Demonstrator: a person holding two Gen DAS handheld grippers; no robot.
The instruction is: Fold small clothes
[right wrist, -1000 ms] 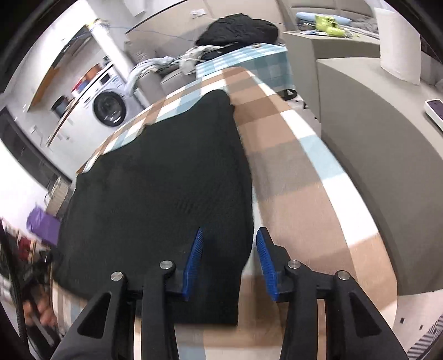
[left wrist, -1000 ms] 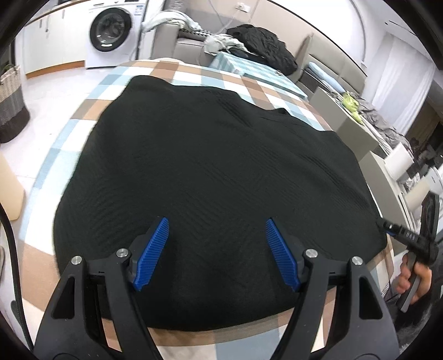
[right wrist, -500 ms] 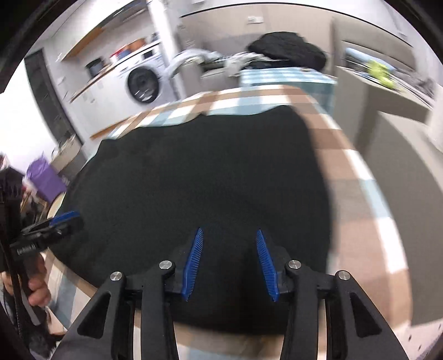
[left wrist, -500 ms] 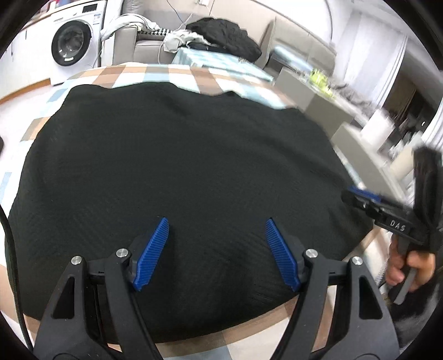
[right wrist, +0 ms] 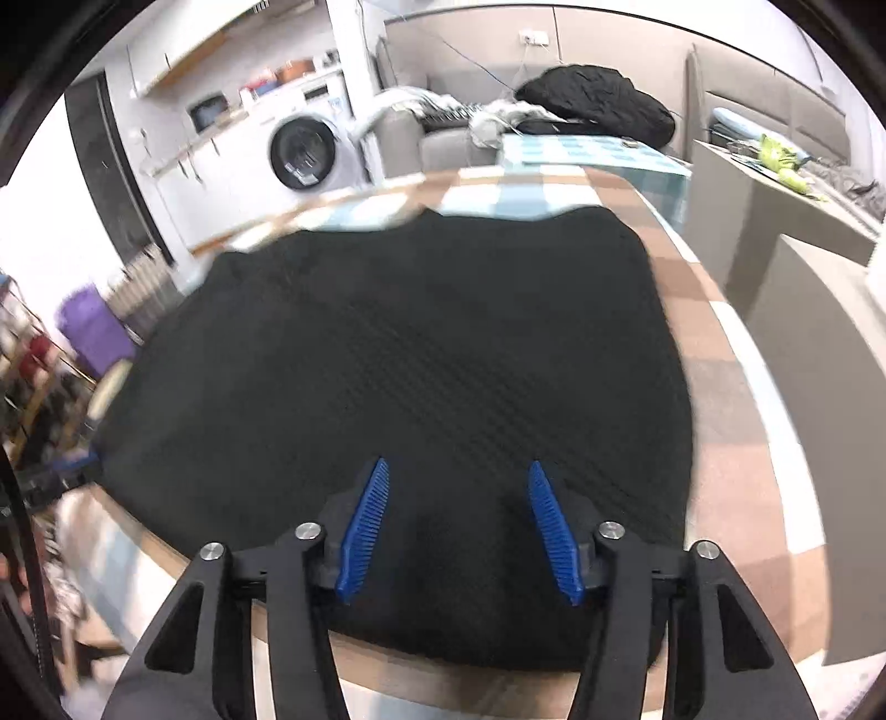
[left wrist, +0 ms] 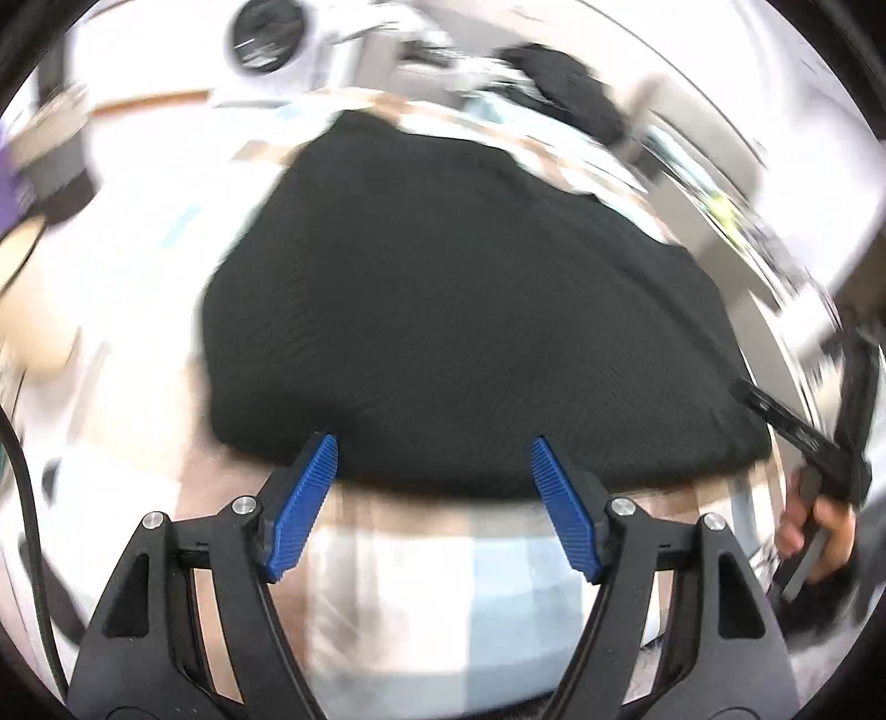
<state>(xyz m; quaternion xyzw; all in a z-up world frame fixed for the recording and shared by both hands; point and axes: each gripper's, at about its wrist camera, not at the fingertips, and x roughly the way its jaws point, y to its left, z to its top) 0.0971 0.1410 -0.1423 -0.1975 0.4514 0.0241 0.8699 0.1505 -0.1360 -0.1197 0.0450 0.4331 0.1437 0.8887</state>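
Heavily smeared by motion in the left wrist view: washing machine (left wrist: pixel 266 33), floor and the tabletop (left wrist: pixel 498 581) checks reduced to streaks, so fine detail of the far edge hard to make out. Sharp only the left hand-held gripper (left wrist: pixel 434 504), jaws wide apart, nothing between the blue pads (left wrist: pixel 302 509), poised over bare checked cloth just off the near edge of the black knitted garment (left wrist: pixel 470 310). At the right edge of that view, a hand (left wrist: pixel 819 531) and the right hand-held gripper (left wrist: pixel 797 432), cut off by the lens rim, fingertip area reaching the garment's near right corner; contact not clear.

Clearer in the right wrist view: black knitted garment (right wrist: pixel 415 376) spread flat across most of the tabletop (right wrist: pixel 736 443), near hem close to the near edge, right side leaving a strip of brown and blue checks along the right edge. Right hand-held gripper (right wrist: pixel 454 526) above the near hem, jaws opening, fabric beneath them but not pinched. Garment's left part blurred, its left edge lost in the clutter beyond; left hand-held gripper not distinguishable there.

Compared with a second ago: left view shifted from over the garment's middle to its near left hem; right jaws wider, and now over the near hem rather than the garment's right corner. Left jaws unchanged.
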